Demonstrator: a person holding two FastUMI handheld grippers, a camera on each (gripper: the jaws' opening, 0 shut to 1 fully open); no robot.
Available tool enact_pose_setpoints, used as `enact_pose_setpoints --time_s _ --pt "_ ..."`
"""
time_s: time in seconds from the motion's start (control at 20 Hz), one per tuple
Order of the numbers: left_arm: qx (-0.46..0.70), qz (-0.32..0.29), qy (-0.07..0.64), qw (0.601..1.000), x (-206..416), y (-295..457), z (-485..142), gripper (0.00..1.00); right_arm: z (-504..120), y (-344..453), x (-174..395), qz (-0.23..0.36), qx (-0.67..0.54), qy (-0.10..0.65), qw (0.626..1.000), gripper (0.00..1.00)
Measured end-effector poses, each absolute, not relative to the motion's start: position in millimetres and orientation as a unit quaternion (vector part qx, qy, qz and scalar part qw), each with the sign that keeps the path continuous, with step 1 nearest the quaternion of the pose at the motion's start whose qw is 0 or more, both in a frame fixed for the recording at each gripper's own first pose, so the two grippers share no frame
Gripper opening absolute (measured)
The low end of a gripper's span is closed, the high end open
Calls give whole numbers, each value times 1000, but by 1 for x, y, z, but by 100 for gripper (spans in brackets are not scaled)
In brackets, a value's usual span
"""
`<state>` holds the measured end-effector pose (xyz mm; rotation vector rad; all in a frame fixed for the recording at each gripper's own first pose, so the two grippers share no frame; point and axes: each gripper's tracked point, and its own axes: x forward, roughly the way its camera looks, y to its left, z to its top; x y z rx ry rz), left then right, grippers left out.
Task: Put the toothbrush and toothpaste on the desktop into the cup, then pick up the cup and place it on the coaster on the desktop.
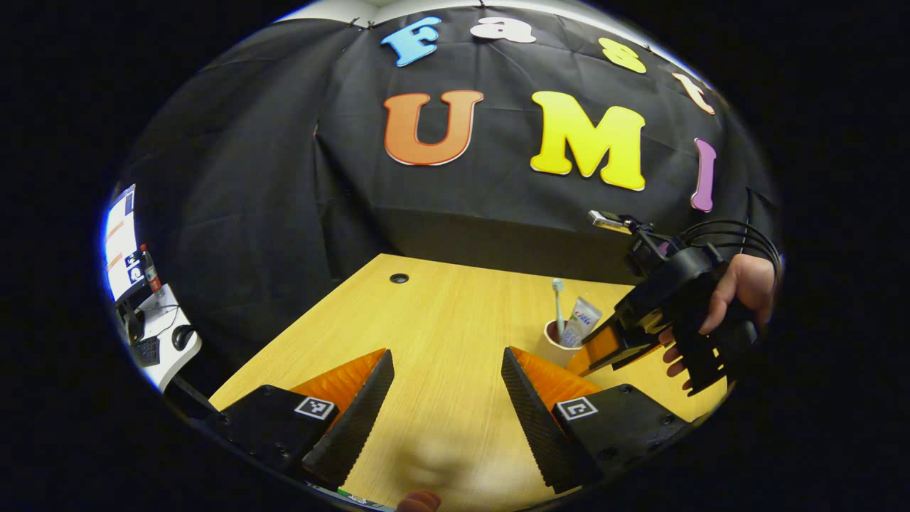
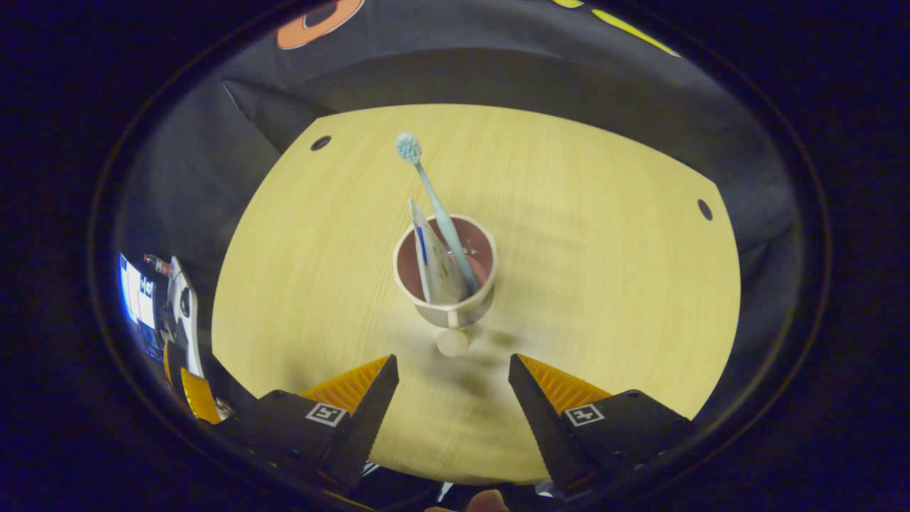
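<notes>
toothbrush and toothpaste both stand inside the cup on my right gripper view, the brush leaning with its bristled head up and away from me, the flattened tube tucked just beside it against the near-left wall. the cup sits upright on the wooden desktop, roughly mid-table, with its handle knob pointing back toward my right gripper. my right tongs are spread wide with nothing between them; the cup lies just ahead of the fingertips, apart from both. two dark round holes mark the far corners of the desktop.

on my left gripper view, my left gripper hangs above bare wood, its tongs also parted wide and holding nothing. off to the right i see the same cup with the toothbrush and toothpaste poking out of it. the other gripper is right beside that cup, tilted down toward it and partly covering its right side, gripped by a hand with cables looping off the back. from this angle i cannot tell whether that gripper touches the cup.

i cannot make out the coaster in either view. at the far left edge of both views, beyond the desktop, there is a bright screen and a small white table with dark items on it, too small for me to identify.
</notes>
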<state>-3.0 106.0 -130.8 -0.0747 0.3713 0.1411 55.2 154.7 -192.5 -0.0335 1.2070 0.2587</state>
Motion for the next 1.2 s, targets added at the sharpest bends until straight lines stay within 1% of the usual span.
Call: enact_pose_setpoints --time_s 0.15,0.25,0.45,0.55,0.7,0.85,0.95,1.1,1.15,1.2 --pt "-43 26 166 985 15 74 -107 97 -151 112 40 100 2 507 856 94" --pt "-48 4 148 988 23 56 -85 97 -116 82 40 79 2 450 890 94" --pt "-41 -21 104 994 44 28 -27 96 -27 31 48 48 26 282 958 94" --pt "-49 -31 76 995 52 17 8 96 21 11 50 27 23 186 982 94" --pt "-49 -30 36 998 54 8 52 96 80 -10 40 -1 -1 68 998 94" --pt "-38 -16 2 999 43 8 80 96 108 -14 25 -14 -19 3 1000 93" --pt "-31 -13 -15 999 31 3 89 96 110 -11 18 -9 -16 -10 1000 93" --pt "-20 -11 -22 1000 19 -2 87 96 106 -7 10 -1 -6 -14 1000 95" --pt "-17 -9 -21 1000 15 -3 85 100 106 -8 9 -1 -4 -18 1000 95" --pt "-16 -8 -19 1000 14 -3 83 96 103 -7 7 -2 -6 -15 1000 95"
